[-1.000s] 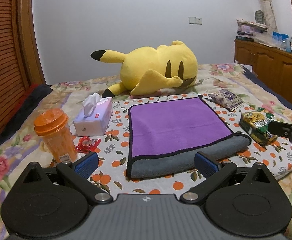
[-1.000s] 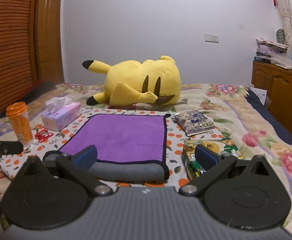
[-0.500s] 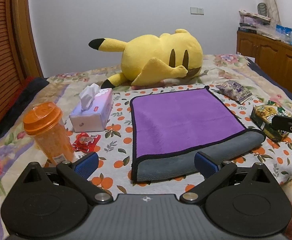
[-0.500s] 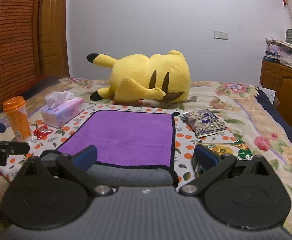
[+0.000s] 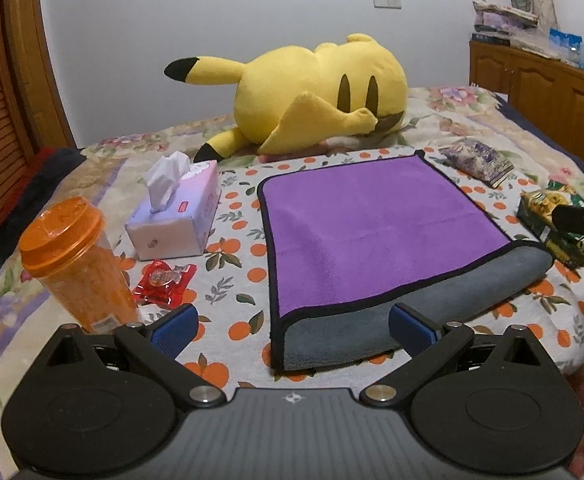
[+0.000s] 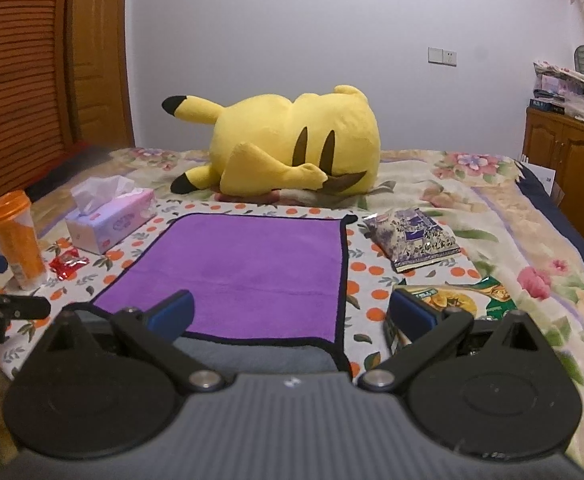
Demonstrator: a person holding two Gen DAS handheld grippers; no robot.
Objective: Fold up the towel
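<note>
Purple towel (image 5: 376, 232) folded | tissue box (image 5: 176, 216): tissue protruding | both grippers (image 5: 290, 326) (image 6: 292, 314) apart, empty

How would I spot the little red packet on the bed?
Start at the big yellow plush and come forward to the tissue box on its left. Just in front of the box, beside the orange bottle, lies the red packet: small, flat, crinkly, and the only red wrapper there.
</note>
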